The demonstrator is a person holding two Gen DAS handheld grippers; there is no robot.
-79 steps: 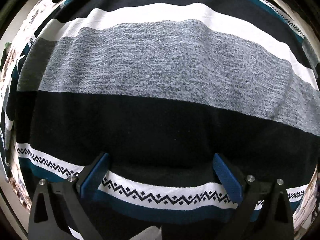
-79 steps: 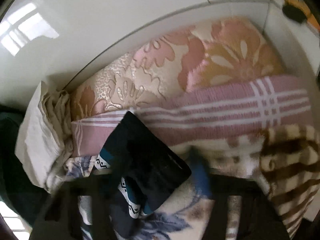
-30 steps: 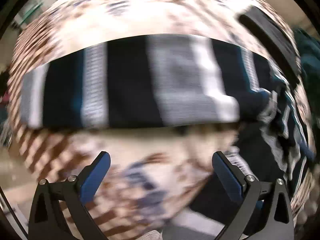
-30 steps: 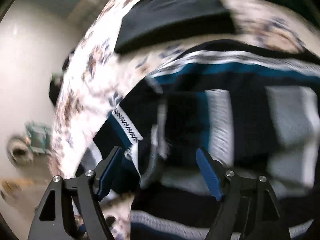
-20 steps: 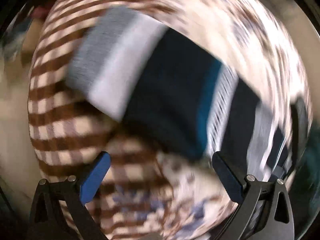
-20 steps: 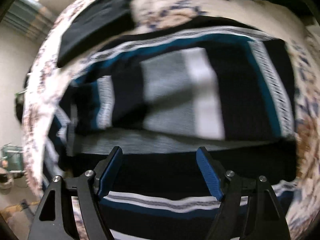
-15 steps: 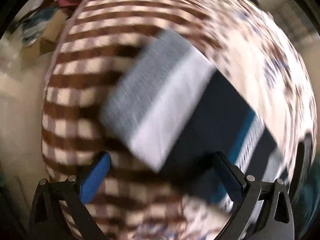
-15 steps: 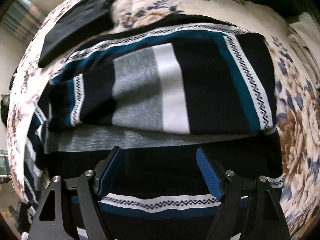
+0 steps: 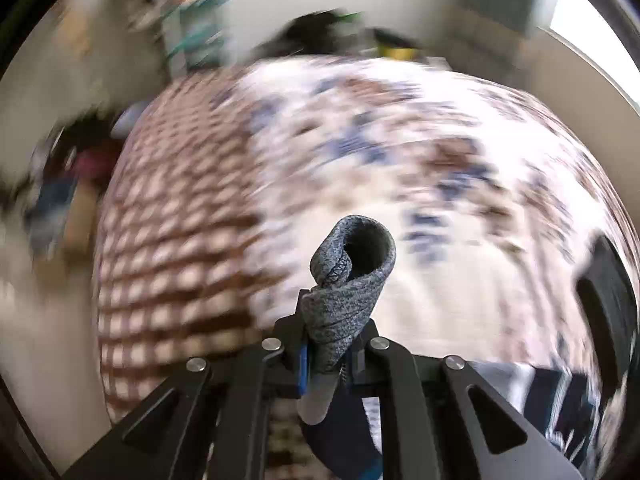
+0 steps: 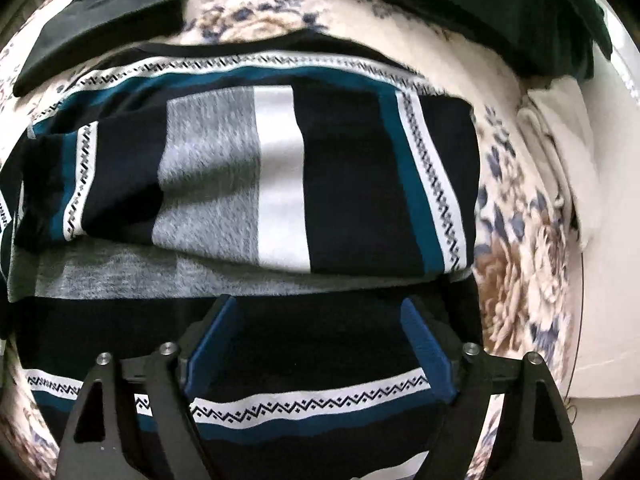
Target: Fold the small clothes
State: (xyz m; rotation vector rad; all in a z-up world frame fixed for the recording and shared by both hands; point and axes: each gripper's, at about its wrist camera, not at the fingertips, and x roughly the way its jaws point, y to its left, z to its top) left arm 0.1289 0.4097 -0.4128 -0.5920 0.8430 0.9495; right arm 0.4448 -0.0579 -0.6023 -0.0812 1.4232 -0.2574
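At the bottom centre of the left wrist view, my left gripper (image 9: 326, 354) is clamped on the grey cuff (image 9: 348, 280) of the striped sweater (image 10: 280, 184), its jaws having just closed around the knit. The cuff curls upward out of the pinch as an open tube, its dark mouth facing the lens. Behind it, blurred by motion, lie a brown-checked blanket (image 9: 168, 240) at left and a floral bedspread (image 9: 400, 152) at centre and right; a dark folded cloth (image 9: 604, 292) sits at the right edge, and a strip of the sweater's stripes shows in the lower right corner.

In the right wrist view, my right gripper (image 10: 316, 340) hangs over the sweater with its blue pads (image 10: 424, 348) spread wide and nothing between them; the jaws have just been opening further. The sweater fills the middle of the frame, spread on the bedspread, one sleeve laid crosswise over the body with its grey, white, black and teal bands running upright. A zigzag-patterned white band crosses the lower frame between the fingers. A black folded garment (image 10: 100, 12) lies at upper left, a dark green cloth (image 10: 500, 4) at upper right, and white bedding (image 10: 568, 152) along the right edge.
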